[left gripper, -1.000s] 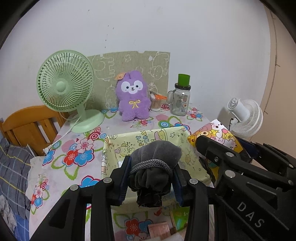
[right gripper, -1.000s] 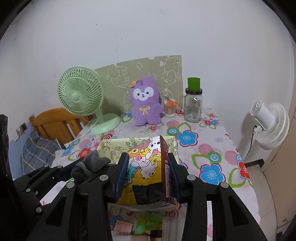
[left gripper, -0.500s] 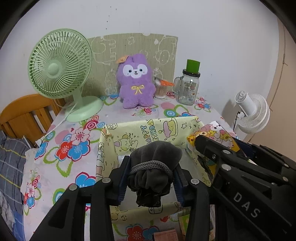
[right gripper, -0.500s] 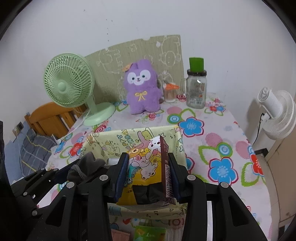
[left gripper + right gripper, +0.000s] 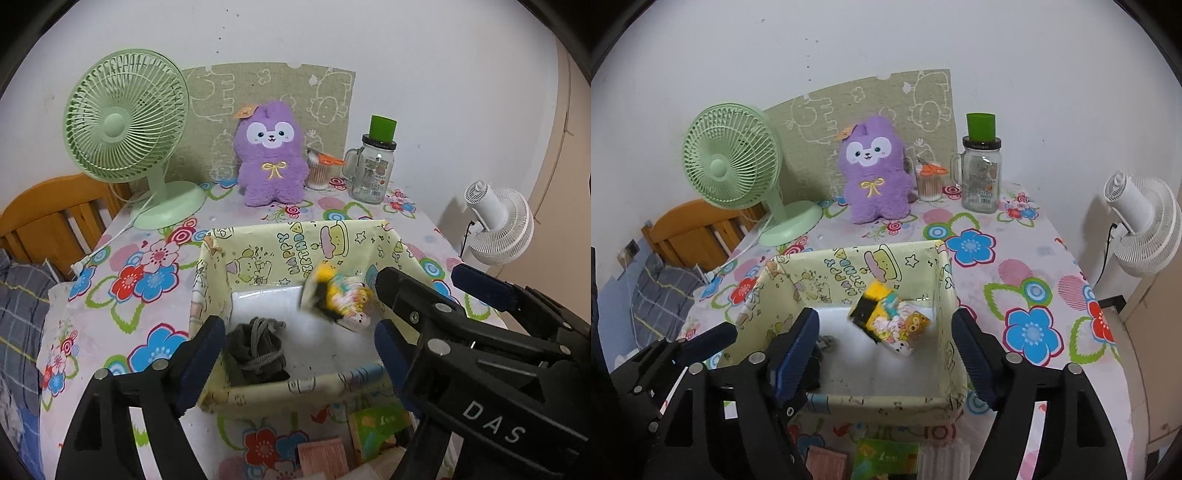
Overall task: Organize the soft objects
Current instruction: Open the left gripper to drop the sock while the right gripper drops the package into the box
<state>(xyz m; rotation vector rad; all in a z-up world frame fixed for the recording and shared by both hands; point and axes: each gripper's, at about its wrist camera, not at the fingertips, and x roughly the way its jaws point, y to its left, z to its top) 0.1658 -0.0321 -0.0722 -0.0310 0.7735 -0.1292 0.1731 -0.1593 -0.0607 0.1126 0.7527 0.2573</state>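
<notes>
Both claws were opening w/ nothing between the pads. Below the left claw [image 5: 295, 354] the grey sock bundle [image 5: 256, 349] lay in the yellow box [image 5: 295, 243], near-left corner. The cartoon pack [image 5: 890, 321] was blurred, mid-box, ahead of the right claw [image 5: 886, 350]. Purple plush [image 5: 875, 170] stood well beyond, unobstructed.

Fuzzy purple plush toy [image 5: 271, 155], clear glossy glass jar [image 5: 373, 170], smooth pale-green plastic fan [image 5: 125, 118], knitted grey sock bundle [image 5: 256, 347], printed paper-lined box [image 5: 295, 243].
</notes>
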